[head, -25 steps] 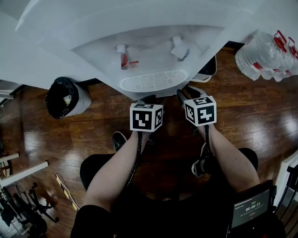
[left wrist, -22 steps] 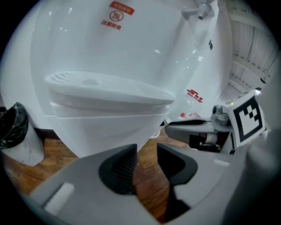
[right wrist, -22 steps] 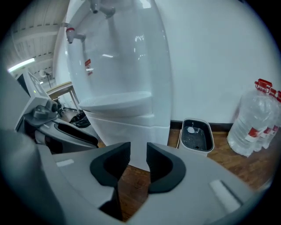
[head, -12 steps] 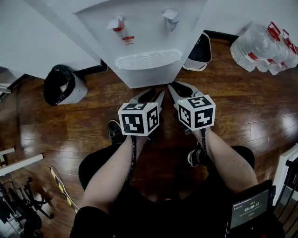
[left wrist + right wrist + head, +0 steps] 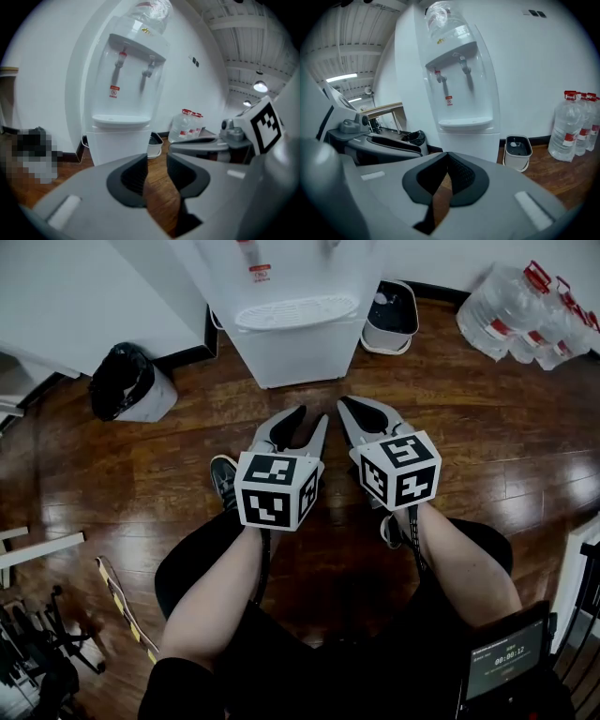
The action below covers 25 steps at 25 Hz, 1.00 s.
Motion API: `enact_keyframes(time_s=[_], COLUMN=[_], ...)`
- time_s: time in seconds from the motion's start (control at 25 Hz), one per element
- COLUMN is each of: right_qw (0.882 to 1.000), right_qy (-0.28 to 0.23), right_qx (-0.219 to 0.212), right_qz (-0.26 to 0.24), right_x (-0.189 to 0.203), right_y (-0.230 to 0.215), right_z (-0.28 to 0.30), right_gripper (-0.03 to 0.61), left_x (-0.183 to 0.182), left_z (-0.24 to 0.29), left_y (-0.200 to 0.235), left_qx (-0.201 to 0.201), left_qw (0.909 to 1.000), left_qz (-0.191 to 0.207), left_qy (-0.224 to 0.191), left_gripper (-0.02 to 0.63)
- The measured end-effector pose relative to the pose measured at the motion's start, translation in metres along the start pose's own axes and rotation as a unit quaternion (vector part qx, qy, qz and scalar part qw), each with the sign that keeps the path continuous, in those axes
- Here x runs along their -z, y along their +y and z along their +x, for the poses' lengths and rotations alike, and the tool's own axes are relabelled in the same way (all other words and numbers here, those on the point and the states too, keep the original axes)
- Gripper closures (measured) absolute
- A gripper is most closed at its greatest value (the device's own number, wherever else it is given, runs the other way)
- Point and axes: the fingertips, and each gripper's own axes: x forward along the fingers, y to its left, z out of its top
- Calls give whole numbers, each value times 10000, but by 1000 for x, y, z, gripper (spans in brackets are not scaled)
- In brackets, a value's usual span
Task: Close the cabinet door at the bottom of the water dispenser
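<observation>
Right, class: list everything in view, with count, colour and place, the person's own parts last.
tall plastic water dispenser: one, white, against the wall, top centre
round bag-lined bin: one, black, left of the dispenser
small rectangular bin: one, white, dark inside, right of the dispenser
clear plastic water bottles: at least three, red caps, far right
wooden plank floor: one, dark brown, underfoot
left gripper: one, grey, fingers apart, empty
right gripper: one, grey, fingers together, empty

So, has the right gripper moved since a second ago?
Yes. The right gripper has backed away from the water dispenser; bare floor now separates them in the head view.
</observation>
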Motion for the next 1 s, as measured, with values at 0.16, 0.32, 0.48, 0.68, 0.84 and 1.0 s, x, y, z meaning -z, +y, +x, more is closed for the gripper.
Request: enact_keyframes(time_s=[0.16,0.32,0.48,0.68,0.84,1.0], right_qw=[9996,9973,9932,9921,9926,9918], right_qy=[-277,-710,-1034,-1083,-1122,-1214], right_qx=[95,189,190,223,232,182], right_qz=[14,-14,-499,-595,-401,-349], right_x=[8,9,9,19,21,20], right_y=[17,39,81,87,83,85], right_z=[-24,-50,-82,-100,-108,-116], right_gripper=[574,574,574,574,574,574], left_x=[13,28,36,31,34,31], left_z=[-25,-50,-85,-100,-103,-108], left_y=[-16,-30,-29,-33,-41,-51], left_qx=[21,-54,-248,-372,-391,-374], left_qw=[9999,9993,9968,9925,9896,9869], left_qz=[115,250,426,489,716,809], left_qy=[-122,-271,-632,-1056,-1187,-1343], left_gripper=[466,465,474,512,549,565])
